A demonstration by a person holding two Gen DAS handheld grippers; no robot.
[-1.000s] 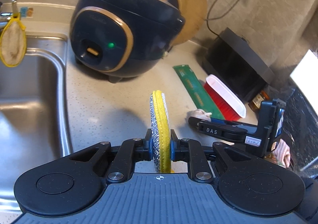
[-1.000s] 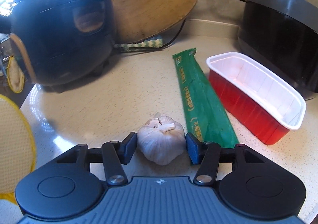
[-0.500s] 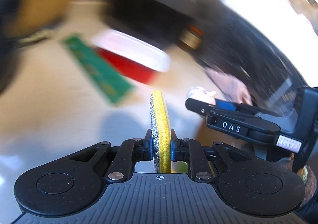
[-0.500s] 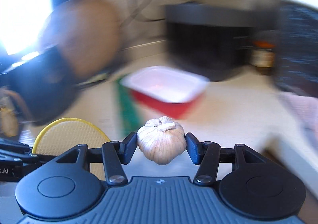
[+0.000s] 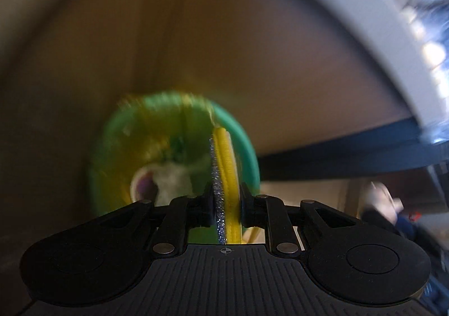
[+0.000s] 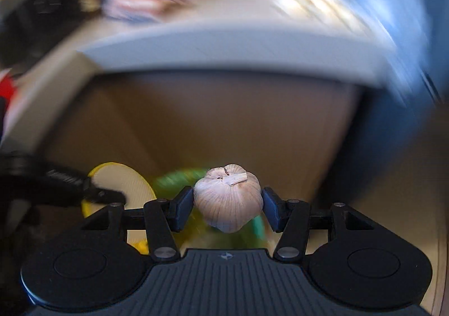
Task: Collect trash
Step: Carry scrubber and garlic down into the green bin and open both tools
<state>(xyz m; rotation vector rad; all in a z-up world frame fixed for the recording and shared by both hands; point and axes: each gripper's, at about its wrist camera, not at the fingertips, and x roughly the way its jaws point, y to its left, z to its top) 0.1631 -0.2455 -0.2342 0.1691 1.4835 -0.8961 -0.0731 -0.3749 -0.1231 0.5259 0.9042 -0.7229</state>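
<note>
Leftmost, the left gripper [image 5: 226, 205]: matte black linkage arms with round steel rivets, dark pads set either side of a flat scouring pad [image 5: 224, 173] seen edge-on, one face glittering silver mesh, the other yellow woven cloth with a stitched rim. Its jaws have just been opening, with the pad between them; the blur does not show whether the pads still press on it. From the right wrist view the same pad reads as a pale yellow oval disc with fine ribbed weave, low at the left. Below and beyond it, a round green bin [image 5: 247, 147], smooth plastic rim, heavily smeared; inside, yellowish and whitish scraps too blurred to name. Next, the right gripper [image 6: 228, 205]: same black build, blue-grey pads pinching a garlic bulb [image 6: 227, 198] by its sides, papery white skin with faint purple veins, dry stub on top, bulb hanging above the green bin. Surroundings: a tan-brown flat cabinet front [image 6: 210, 119], smooth, beneath a pale grey counter edge [image 6: 224, 49] curving across both views. Beyond the edge, blue and white streaks, unreadable.
</note>
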